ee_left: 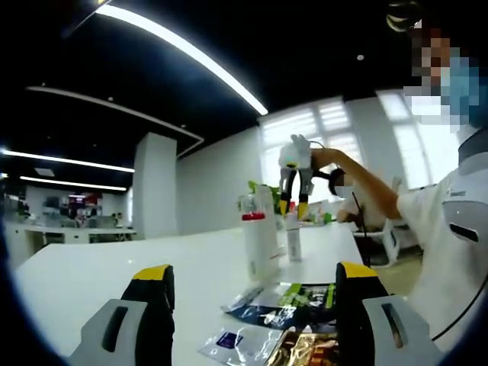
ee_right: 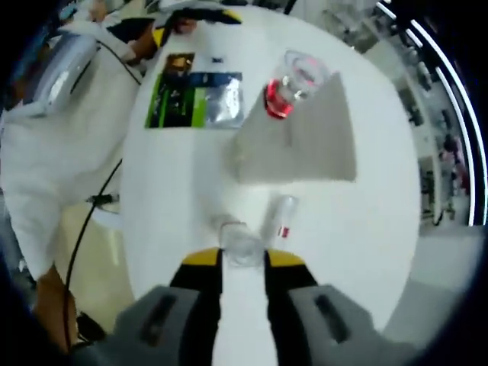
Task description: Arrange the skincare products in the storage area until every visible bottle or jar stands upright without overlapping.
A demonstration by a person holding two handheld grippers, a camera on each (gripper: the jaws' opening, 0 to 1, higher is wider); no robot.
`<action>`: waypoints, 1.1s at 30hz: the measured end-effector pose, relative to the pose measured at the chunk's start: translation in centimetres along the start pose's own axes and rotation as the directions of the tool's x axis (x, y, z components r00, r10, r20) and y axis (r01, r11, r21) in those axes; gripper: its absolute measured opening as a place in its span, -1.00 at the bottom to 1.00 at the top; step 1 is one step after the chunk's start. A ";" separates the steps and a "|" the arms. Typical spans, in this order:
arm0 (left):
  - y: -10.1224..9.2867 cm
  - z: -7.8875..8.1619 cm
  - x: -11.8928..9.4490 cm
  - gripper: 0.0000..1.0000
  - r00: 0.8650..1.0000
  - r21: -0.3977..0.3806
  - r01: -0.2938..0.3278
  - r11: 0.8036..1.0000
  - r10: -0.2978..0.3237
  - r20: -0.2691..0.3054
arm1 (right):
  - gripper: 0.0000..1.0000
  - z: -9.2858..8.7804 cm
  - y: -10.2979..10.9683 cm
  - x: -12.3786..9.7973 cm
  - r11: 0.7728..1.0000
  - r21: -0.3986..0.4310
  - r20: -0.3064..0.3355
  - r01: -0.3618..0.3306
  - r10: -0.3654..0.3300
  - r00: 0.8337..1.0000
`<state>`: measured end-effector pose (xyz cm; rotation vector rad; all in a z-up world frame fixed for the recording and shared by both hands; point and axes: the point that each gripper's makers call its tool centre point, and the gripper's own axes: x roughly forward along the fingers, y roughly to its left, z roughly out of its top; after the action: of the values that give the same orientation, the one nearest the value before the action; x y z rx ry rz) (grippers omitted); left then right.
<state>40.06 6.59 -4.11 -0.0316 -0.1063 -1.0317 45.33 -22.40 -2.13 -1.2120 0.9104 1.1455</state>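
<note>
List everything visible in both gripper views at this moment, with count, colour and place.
tall bottle: 1, white with a red band, upright on the table
slim bottle: 1, clear with a pale cap, upright beside the tall bottle, under the right gripper
small clear bottle: 1, clear with a red mark, on the table near the slim bottle
sachets: several, green, dark blue, silver and gold, flat on the table's near edge
table: 1, white, round
right gripper: 1, white with yellow tips, above the slim bottle
left gripper: 1, grey with yellow tips, open, low over the sachets
person: 1, white top, beside the table
</note>
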 end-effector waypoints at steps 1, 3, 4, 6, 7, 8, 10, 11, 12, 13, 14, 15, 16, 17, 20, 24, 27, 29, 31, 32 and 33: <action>0.0 0.0 0.0 0.79 1.000 0.000 0.000 1.000 0.000 0.000 | -0.57 -0.1 0.1 0.1 1.000 0.008 0.022 -0.006 0.006 1.000; 0.0 0.0 0.0 0.79 1.000 -0.002 -0.001 1.000 0.001 0.000 | -0.56 -0.3 0.4 0.3 1.000 0.020 0.068 -0.018 0.016 0.998; 0.0 0.0 0.0 0.79 1.000 -0.002 -0.002 1.000 0.002 0.000 | -0.57 -0.5 0.5 0.4 1.000 0.022 0.089 -0.018 0.016 0.996; 0.0 0.0 0.0 0.79 1.000 -0.002 -0.002 1.000 0.002 -0.001 | -0.56 -0.7 0.6 0.6 0.999 0.041 0.116 -0.024 0.019 0.993; 0.0 0.0 0.0 0.80 1.000 -0.002 -0.001 1.000 0.001 -0.001 | -0.54 -1.0 0.6 0.7 0.998 0.060 0.133 -0.030 0.021 0.991; -0.1 0.0 0.0 0.80 1.000 -0.003 0.001 1.000 -0.001 0.001 | -0.55 -1.1 0.6 0.9 0.997 0.066 0.147 -0.028 0.017 0.989; -0.1 0.0 0.0 0.80 1.000 -0.007 0.002 1.000 -0.002 0.002 | -0.56 -1.3 0.6 1.1 0.997 0.072 0.178 -0.018 0.005 0.984; -0.1 0.0 0.0 0.80 1.000 -0.007 0.001 1.000 -0.001 0.003 | -0.55 -1.1 0.9 1.1 0.996 0.080 0.216 -0.027 0.009 0.976; -0.1 0.1 0.0 0.80 1.000 -0.007 -0.001 1.000 0.001 0.004 | -0.54 -0.8 1.1 1.2 0.996 0.087 0.250 -0.038 0.015 0.968; -0.1 0.1 0.0 0.80 1.000 -0.008 -0.001 1.000 0.001 0.004 | -0.53 -0.8 1.3 1.2 0.994 0.100 0.275 -0.045 0.016 0.961; -0.1 0.1 0.0 0.81 1.000 -0.009 0.000 1.000 0.000 0.005 | -0.53 -0.6 1.4 1.3 0.994 0.101 0.303 -0.045 0.012 0.953; -0.1 0.1 0.0 0.81 1.000 -0.008 0.001 1.000 -0.001 0.005 | -0.53 -0.6 1.6 1.4 0.993 0.109 0.317 -0.049 0.012 0.948; -0.1 0.1 0.0 0.81 1.000 -0.006 0.000 1.000 0.000 0.006 | -0.52 -0.8 1.7 1.5 0.992 0.114 0.325 -0.048 0.009 0.946; -0.1 0.1 0.0 0.81 1.000 -0.005 0.000 1.000 0.001 0.006 | -0.53 -0.9 1.8 1.7 0.991 0.126 0.327 -0.051 0.007 0.945; -0.1 0.3 -0.1 0.81 1.000 -0.003 -0.002 1.000 0.002 0.013 | -0.55 -0.7 1.6 1.9 0.988 0.148 0.395 -0.032 -0.029 0.918; 0.0 0.5 -0.1 0.81 1.000 0.001 -0.004 1.000 0.004 0.025 | -0.52 0.1 1.5 1.8 0.984 0.173 0.494 -0.034 -0.057 0.868; 0.0 0.6 -0.2 0.81 1.000 0.003 -0.005 1.000 0.005 0.025 | -0.44 0.3 1.6 2.0 0.978 0.205 0.549 -0.049 -0.073 0.833; 0.0 0.6 -0.2 0.81 1.000 0.004 -0.007 1.000 0.006 0.025 | -0.43 0.4 1.8 2.1 0.977 0.208 0.578 -0.053 -0.079 0.812; -0.1 0.6 -0.2 0.81 1.000 0.005 -0.006 1.000 0.006 0.027 | -0.43 0.6 2.1 2.1 0.976 0.208 0.626 -0.069 -0.079 0.776; -0.1 0.6 -0.1 0.81 1.000 0.004 -0.005 1.000 0.005 0.027 | -0.45 0.7 2.2 2.2 0.973 0.216 0.642 -0.080 -0.080 0.762; -0.1 0.6 -0.1 0.81 1.000 0.005 -0.005 1.000 0.005 0.025 | -0.48 0.6 2.3 2.2 0.972 0.220 0.652 -0.085 -0.081 0.754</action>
<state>39.86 6.70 -3.57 -0.0397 -0.1312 -1.0266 43.57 -21.45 -4.69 -0.5280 0.4755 1.2995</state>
